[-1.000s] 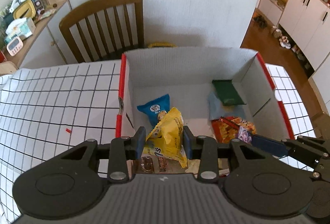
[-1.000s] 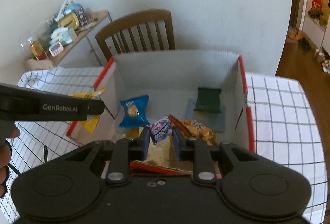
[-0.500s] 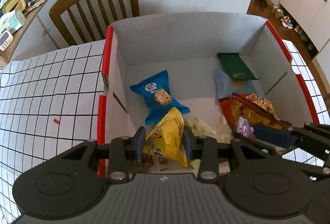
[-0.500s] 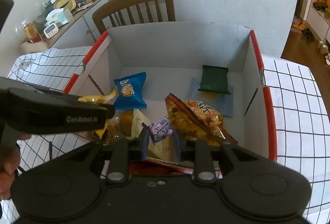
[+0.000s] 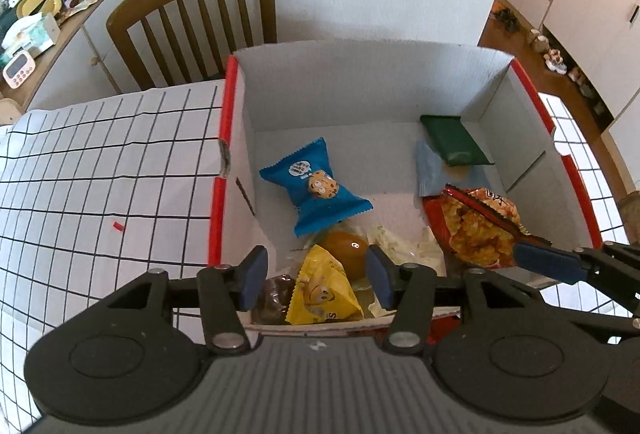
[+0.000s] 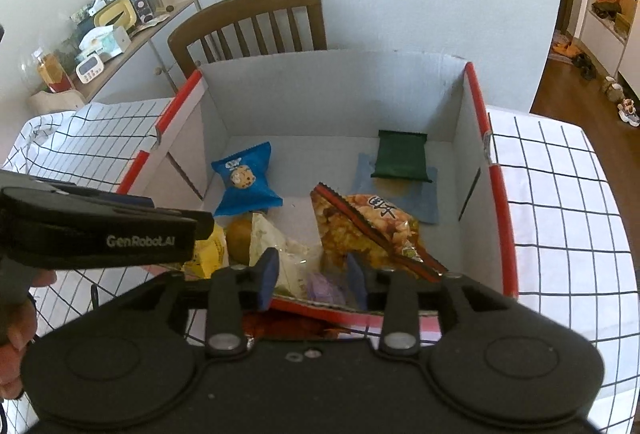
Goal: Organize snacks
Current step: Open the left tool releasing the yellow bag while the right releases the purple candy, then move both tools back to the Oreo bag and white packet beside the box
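A red-rimmed cardboard box (image 5: 360, 90) (image 6: 332, 90) stands on the checked tablecloth and holds the snacks. My left gripper (image 5: 316, 274) is open over its near left corner, with the yellow snack bag (image 5: 322, 296) lying loose in the box below it. My right gripper (image 6: 312, 276) is open over the near edge, with the small purple packet (image 6: 324, 284) lying below it. Also inside are a blue cookie pack (image 5: 316, 190) (image 6: 244, 184), an orange chip bag (image 5: 476, 226) (image 6: 372, 226), a dark green packet (image 5: 454, 146) (image 6: 402, 160) and a brown round snack (image 5: 346, 248).
A wooden chair (image 5: 196, 18) stands behind the box. A side cabinet (image 6: 120, 30) with clutter is at the far left. The checked cloth (image 5: 100, 170) (image 6: 560, 202) covers the table on both sides. The left gripper's body (image 6: 100, 234) crosses the right wrist view.
Both grippers moved over the box and opened. The yellow bag dropped from the left gripper and the purple packet from the right; both now lie inside.
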